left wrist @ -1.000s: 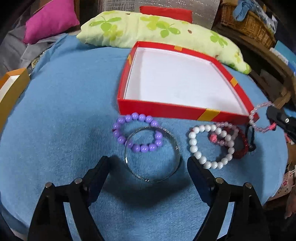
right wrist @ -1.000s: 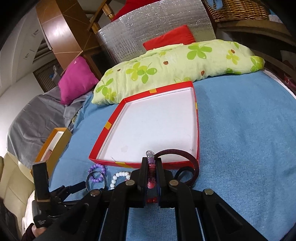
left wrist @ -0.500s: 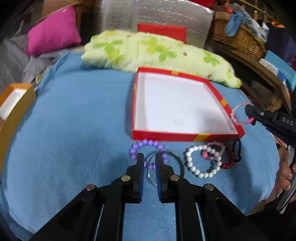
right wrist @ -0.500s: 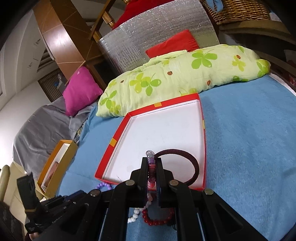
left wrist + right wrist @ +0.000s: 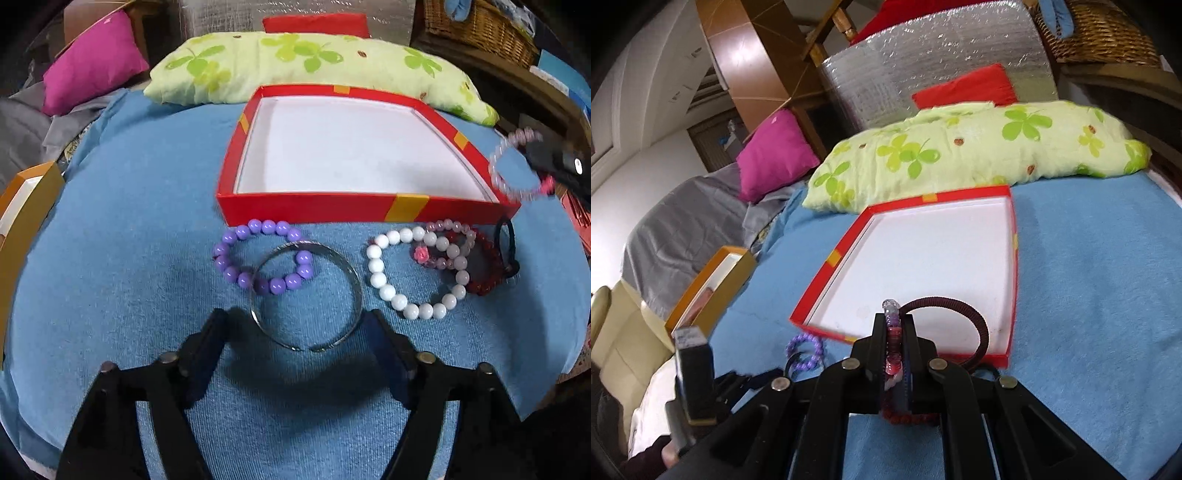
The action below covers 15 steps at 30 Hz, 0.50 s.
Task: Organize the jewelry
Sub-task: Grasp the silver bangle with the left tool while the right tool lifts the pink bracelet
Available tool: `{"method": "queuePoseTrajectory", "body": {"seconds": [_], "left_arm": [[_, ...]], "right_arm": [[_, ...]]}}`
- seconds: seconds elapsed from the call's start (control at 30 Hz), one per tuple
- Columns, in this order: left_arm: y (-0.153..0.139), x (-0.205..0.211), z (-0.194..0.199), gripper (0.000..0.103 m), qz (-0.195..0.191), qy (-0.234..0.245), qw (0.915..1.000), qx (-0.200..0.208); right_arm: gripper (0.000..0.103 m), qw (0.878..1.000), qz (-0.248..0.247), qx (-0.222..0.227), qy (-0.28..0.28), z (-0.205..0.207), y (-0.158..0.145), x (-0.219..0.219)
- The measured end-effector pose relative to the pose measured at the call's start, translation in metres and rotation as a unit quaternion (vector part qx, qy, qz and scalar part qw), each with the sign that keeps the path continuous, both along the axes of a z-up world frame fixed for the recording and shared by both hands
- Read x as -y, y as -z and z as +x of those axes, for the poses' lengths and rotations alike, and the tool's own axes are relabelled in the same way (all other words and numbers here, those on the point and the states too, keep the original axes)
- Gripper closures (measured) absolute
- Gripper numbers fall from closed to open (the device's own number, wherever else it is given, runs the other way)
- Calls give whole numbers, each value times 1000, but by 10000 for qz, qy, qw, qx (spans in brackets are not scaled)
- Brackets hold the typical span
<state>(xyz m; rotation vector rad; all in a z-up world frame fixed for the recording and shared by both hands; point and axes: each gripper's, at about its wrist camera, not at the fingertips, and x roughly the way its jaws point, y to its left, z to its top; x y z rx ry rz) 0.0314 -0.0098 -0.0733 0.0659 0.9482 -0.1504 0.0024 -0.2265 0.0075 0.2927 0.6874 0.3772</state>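
The blue cloth [image 5: 129, 258] fills most of the left-wrist view, with the green pillow [image 5: 295, 62] across the top. The red box [image 5: 362, 212] sits upper centre, its white floor bare, its long front wall running left to right.

Below that wall the jewelry lies in a row. The bangle [image 5: 356, 280] is lower centre, flat on the cloth, a plain ring with no long axis, its opening facing up at the camera. The purple beads [image 5: 236, 273] overlap its upper left rim. The white beads [image 5: 376, 266] lie to the right, tangled with a dark red bracelet [image 5: 484, 280] and a pink one [image 5: 447, 226].

The left gripper [image 5: 297, 328] is at the bottom centre, its jaws spreading, one finger on either side of the bangle's near rim and touching nothing (the ring lies just ahead of the tips, between them). The coming move likely turns on this: the bangle is straight ahead and below the left gripper, far nearer to it than to the right one, and a flat ring wants one finger inside and one outside the rim.

The right gripper [image 5: 894, 343] is pressed together, pinching a clear pink bracelet [image 5: 892, 332] edge-on, the loop upright and pointing at the box. In the left view this bracelet hangs at the right edge, just off the box's near right corner.
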Motion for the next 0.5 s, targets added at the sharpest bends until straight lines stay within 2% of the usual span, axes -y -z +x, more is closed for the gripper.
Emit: {"method": "queuePoseTrajectory", "body": {"seconds": [0.1, 0.23, 0.3, 0.4, 0.5], "left_arm": [[-1, -7, -2, 46, -39, 34, 10000, 75], [-3, -7, -7, 47, -4, 114, 9998, 172], [-4, -8, -8, 47, -81, 118, 9998, 171], [-8, -16, -12, 47, -270, 109, 9994, 176], [-14, -22, -19, 47, -270, 109, 9993, 251]], "right_arm": [[94, 9983, -84, -532, -219, 1, 18, -6], [94, 9900, -603, -1219, -366, 4, 49, -17], [94, 9873, -580, -1422, -403, 3, 57, -15], [94, 9875, -534, -1431, -382, -1, 57, -10], [94, 9894, -613, -1218, -498, -9, 50, -13]]}}
